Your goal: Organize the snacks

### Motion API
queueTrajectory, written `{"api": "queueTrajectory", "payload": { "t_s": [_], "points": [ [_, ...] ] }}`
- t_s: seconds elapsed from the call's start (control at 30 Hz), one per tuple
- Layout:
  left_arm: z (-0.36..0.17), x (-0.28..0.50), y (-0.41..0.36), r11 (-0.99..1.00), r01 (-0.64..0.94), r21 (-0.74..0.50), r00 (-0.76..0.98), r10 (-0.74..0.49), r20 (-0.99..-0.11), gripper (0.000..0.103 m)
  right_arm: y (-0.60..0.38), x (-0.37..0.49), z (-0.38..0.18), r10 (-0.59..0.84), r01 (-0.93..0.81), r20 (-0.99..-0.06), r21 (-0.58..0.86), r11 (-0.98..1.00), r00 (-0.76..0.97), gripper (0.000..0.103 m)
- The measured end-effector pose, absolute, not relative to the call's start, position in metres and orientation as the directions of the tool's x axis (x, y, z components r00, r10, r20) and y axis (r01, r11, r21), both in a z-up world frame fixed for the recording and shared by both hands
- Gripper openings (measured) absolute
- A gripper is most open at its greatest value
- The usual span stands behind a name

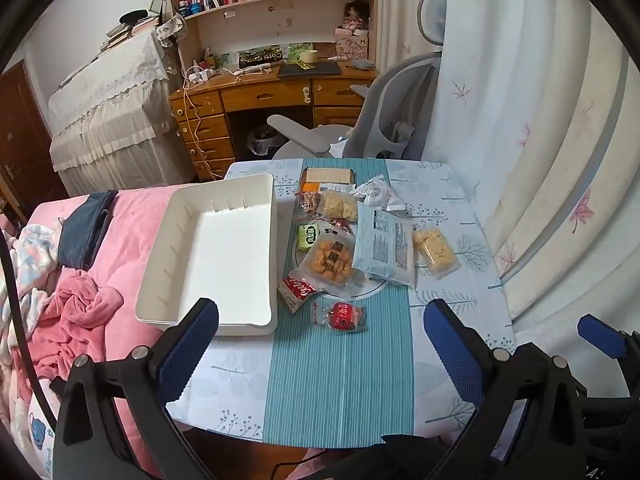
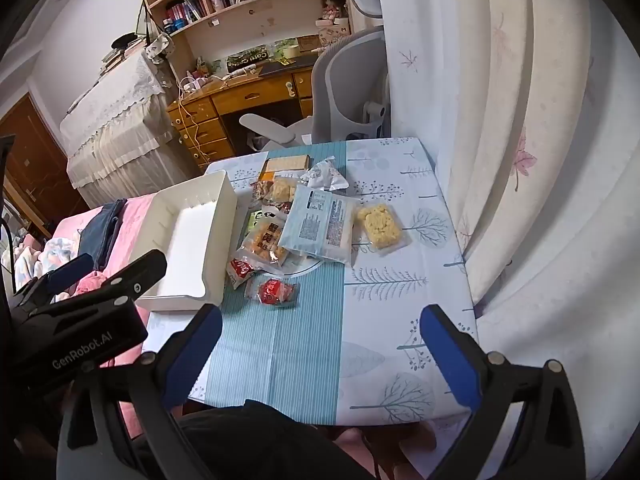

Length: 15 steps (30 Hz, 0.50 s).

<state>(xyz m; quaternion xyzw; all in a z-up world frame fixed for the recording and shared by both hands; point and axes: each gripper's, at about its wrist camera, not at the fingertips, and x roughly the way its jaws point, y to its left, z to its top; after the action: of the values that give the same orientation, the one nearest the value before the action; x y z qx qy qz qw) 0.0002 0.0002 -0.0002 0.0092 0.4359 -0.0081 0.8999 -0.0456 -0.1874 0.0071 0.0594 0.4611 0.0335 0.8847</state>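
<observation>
Snacks (image 1: 352,236) lie well beyond both wide-open, empty grippers.

My left camera is looking steeply down from the table's (image 1: 340,380) near edge, toward the far edge. My right camera is sitting just beside it, facing likewise. Both are sharing the tray (image 1: 256,188), the snacks (image 1: 394,246), the desk (image 1: 260,94).
</observation>
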Motion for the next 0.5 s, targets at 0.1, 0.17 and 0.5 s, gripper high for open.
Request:
{"api": "queueTrajectory", "payload": {
  "t_s": [0.1,0.17,0.5],
  "points": [
    [-0.0006,0.0002,0.0016,1.000,0.025,0.005,0.621,-0.012,-0.784,0.102,-0.1877,-0.0450,0.0071,0.116,-0.004,-0.814,0.139,0.990,0.570,0.100],
    [-0.0001,0.0001,0.0003,1.000,0.023,0.014,0.619,-0.004,-0.785,0.102,-0.1878,-0.0445,0.0069,0.117,-0.004,-0.814,0.139,0.990,0.568,0.100],
    [0.0017,0.0021,0.0083,1.000,0.023,0.009,0.615,-0.007,-0.789,0.101,-0.1865,-0.0437,0.0071,0.114,-0.006,-0.815,0.135,0.991,0.568,0.100]
  ]
}}
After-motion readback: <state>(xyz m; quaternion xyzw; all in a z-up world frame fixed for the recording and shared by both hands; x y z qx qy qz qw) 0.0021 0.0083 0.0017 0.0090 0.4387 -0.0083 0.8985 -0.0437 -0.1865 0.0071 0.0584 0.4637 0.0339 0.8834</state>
